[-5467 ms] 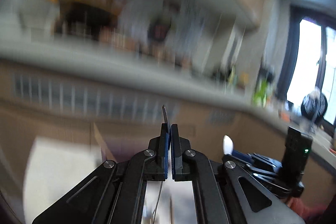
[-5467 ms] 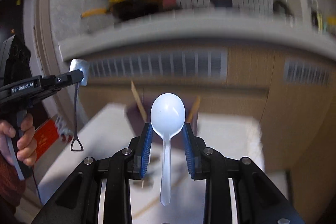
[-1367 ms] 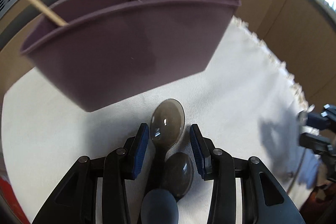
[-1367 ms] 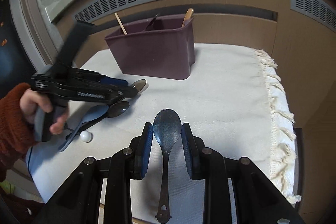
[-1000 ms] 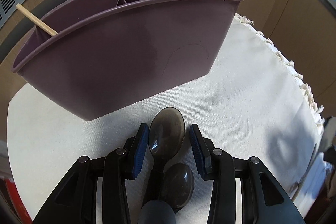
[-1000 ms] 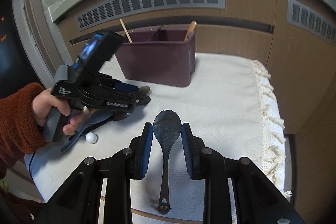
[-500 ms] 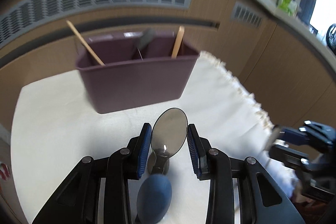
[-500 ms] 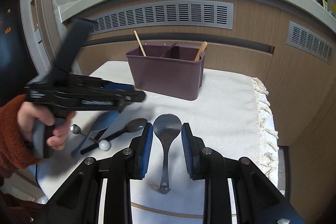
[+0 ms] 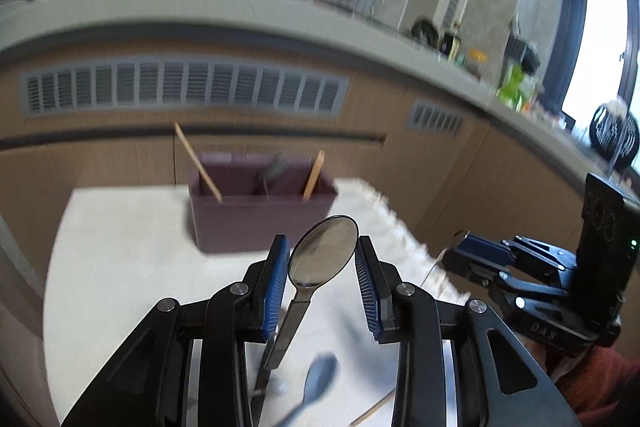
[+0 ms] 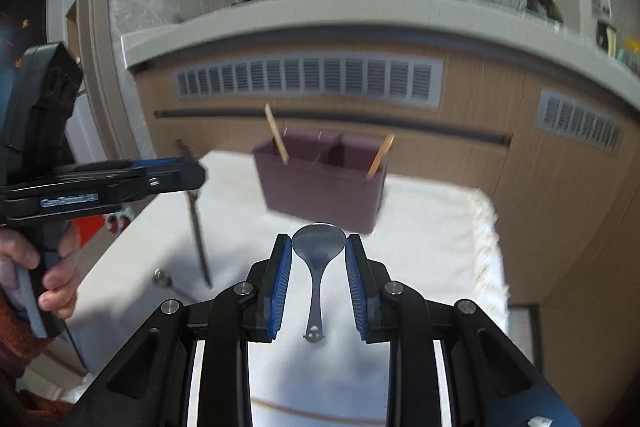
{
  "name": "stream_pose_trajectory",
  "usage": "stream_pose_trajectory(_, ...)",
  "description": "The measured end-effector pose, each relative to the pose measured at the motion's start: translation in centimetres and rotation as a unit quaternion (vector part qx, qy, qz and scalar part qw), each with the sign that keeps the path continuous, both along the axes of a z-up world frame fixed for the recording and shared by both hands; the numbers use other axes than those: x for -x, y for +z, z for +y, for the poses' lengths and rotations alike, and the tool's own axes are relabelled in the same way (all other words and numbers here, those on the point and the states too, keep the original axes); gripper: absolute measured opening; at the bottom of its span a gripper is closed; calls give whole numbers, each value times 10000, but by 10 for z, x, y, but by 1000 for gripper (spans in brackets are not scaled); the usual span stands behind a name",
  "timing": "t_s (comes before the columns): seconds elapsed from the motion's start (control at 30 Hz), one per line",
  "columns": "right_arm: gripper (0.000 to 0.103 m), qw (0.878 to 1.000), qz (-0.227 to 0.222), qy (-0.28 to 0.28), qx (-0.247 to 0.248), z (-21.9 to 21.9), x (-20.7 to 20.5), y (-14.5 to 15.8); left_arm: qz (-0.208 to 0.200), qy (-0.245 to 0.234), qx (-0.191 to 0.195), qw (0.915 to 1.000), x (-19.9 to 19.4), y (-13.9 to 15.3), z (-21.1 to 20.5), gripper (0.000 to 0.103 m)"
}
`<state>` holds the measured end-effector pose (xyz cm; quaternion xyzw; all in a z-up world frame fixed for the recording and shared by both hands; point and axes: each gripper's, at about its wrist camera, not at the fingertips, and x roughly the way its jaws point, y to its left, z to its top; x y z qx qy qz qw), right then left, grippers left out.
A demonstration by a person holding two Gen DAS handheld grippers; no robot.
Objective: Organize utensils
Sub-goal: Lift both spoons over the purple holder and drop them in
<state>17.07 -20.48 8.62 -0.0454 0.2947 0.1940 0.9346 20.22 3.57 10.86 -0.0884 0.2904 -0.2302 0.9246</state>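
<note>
Both grippers lifted above the worktop [image 10: 420, 227] — a spoon in each.

Left gripper [image 9: 322, 263] jaws clamp a dark spoon [image 9: 324, 253]; right gripper [image 10: 318, 259] jaws clamp a grey spoon [image 10: 319, 243] — the purple caddy [image 10: 324, 187] stands beyond.

Both claws are black, with blue ribbed pads inside the fingers and round silver screws on the linkages. In the right wrist view the left claw [image 10: 192, 175], at nine o'clock, carries white lettering on its side, and a fuzzy rust-red sleeve [image 10: 16, 339] shows at seven o'clock. In the left wrist view the right claw [image 9: 460, 255], at three o'clock, has a black box with a green light.
</note>
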Motion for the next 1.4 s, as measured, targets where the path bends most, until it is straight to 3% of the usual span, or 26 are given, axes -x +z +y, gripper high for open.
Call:
stream_pose_trajectory(0.13, 24, 9980, -577, 137, -232, -4, -11, 59, -817, 80, 340, 9960, 0, 71, 14, 35)
stream_pose_trajectory(0.27, 24, 9887, -1327, 294, -636, -5, -31, 130, -1919, 250, 744, 9783, -5, 130, 30, 35)
stream_pose_trajectory(0.3, 24, 9848, -1581, 289, -657, -3, -38, 144, -2032, 297, 723, 9760, -8, 135, 32, 35)
stream_pose_trajectory(0.4, 24, 9816, -1772, 263, -661, 5, -63, 159, -1993, 323, 808, 9761, -35, 136, 39, 35)
stream_pose_trajectory(0.63, 24, 9883, -1454, 149, -432, 20, -124, 124, -1416, 365, 1225, 9816, -110, 83, 53, 35)
stream_pose_trajectory(0.93, 24, 9987, -266, -38, -443, 15, -194, 38, -315, 306, 1302, 9905, -182, -6, 36, 35)
stream_pose_trajectory(1.03, 26, 9961, 643, 42, -598, 13, -217, 5, 389, 249, 1184, 9919, -202, -39, 26, 35)
stream_pose_trajectory(1.1, 25, 9831, 1560, 386, -872, 11, -237, -22, 693, 334, 1040, 9916, -208, -56, 24, 35)
stream_pose_trajectory(1.13, 26, 9798, 1714, 409, -948, 9, -240, -29, 702, 418, 984, 9918, -207, -59, 25, 37)
stream_pose_trajectory(1.27, 25, 9881, 1378, 282, -619, 3, -225, -24, 615, 547, 864, 9929, -189, -55, 29, 38)
stream_pose_trajectory(1.4, 26, 9965, 722, 402, -129, 1, -182, -2, 75, 876, 457, 9951, -146, -43, 33, 43)
